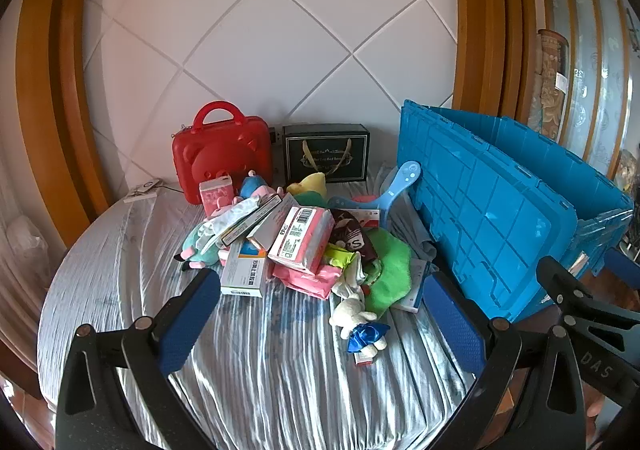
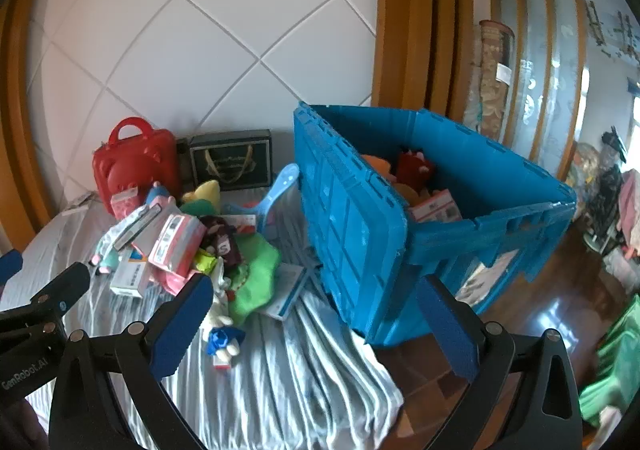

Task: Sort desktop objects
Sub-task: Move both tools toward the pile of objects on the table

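1. Both tools are released with nothing between their pads: the left tool (image 1: 320, 314) hangs over the near part of the desk (image 1: 120, 270), which is draped in a wrinkled silver-grey cloth, and the right tool (image 2: 316, 322) hangs nearer the big blue plastic crate (image 2: 360, 230) at the desk's right edge.
2. The things to sort lie heaped mid-desk, between the red hard-shell case with a handle (image 1: 222, 158) at the back left and the crate.
3. At the heap's left, the pastel plush toy (image 1: 196, 250) looks soft and light; it should squash, so I would pinch its body.
4. The white-and-orange cardboard box (image 1: 244, 270) just beside it looks stiff and light. Its long flat sides suit the pads, though it may crush.
5. The pink plastic-wrapped pack with a barcode label (image 1: 304, 238) tops the pile. The film is probably slippery; take it across the narrow width.
6. The green plush cushion (image 1: 390, 270) is floppy and would sag when lifted.
7. The small white plush animal with a shiny blue bow (image 1: 356, 314) lies nearest, apart from the heap, and is the easiest pick by its middle.
8. The blue plastic scoop (image 1: 400, 182) is rigid; its handle sticks up free.
9. Much of the heap is buried and unreadable. The crate's contents show only partly from the right wrist view, as orange and red plush tops and a box corner.
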